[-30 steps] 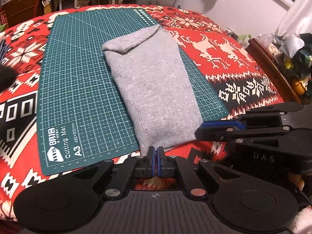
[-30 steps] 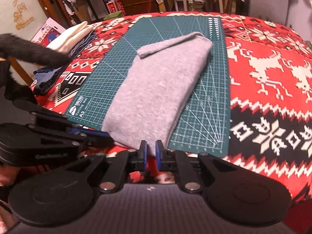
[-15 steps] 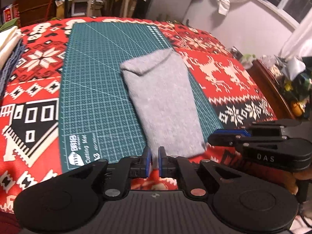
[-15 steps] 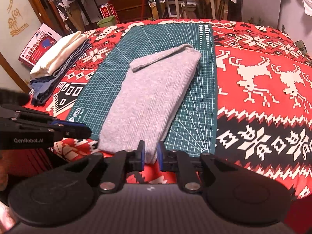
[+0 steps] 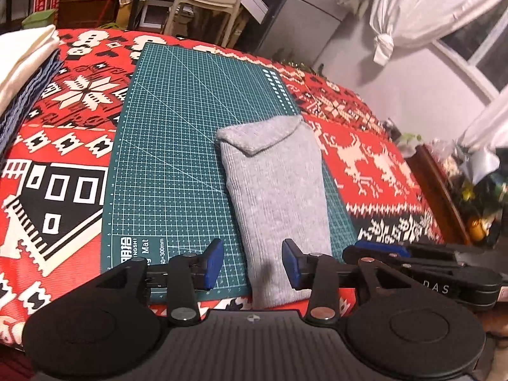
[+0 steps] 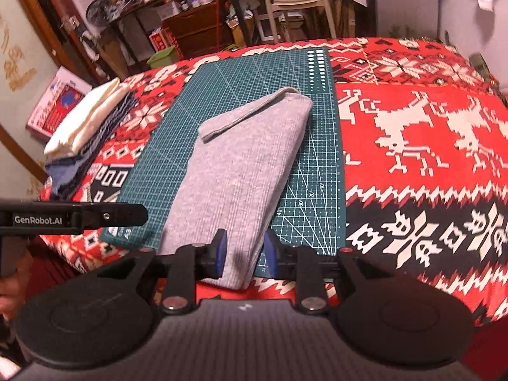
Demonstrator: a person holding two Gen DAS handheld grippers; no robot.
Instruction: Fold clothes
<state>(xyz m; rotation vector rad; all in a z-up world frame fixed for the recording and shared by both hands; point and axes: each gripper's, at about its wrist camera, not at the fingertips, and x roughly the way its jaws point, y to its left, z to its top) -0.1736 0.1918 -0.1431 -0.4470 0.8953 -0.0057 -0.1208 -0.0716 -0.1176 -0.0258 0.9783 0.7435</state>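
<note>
A grey knit garment lies folded into a long narrow strip on the green cutting mat, with a small flap turned over at its far end. My left gripper stands open just above the strip's near end, holding nothing. My right gripper is open too, its blue pads either side of the near end without gripping it. Each gripper shows in the other's view: the right gripper at the right, the left gripper at the left.
A red patterned blanket covers the table. A stack of folded cream and blue clothes sits at the far left. A chair, shelves and clutter stand behind; a wooden edge with items lies right.
Both grippers opened from shut and drew back and upward from the garment's near end. The folded grey strip stays flat on the mat.
</note>
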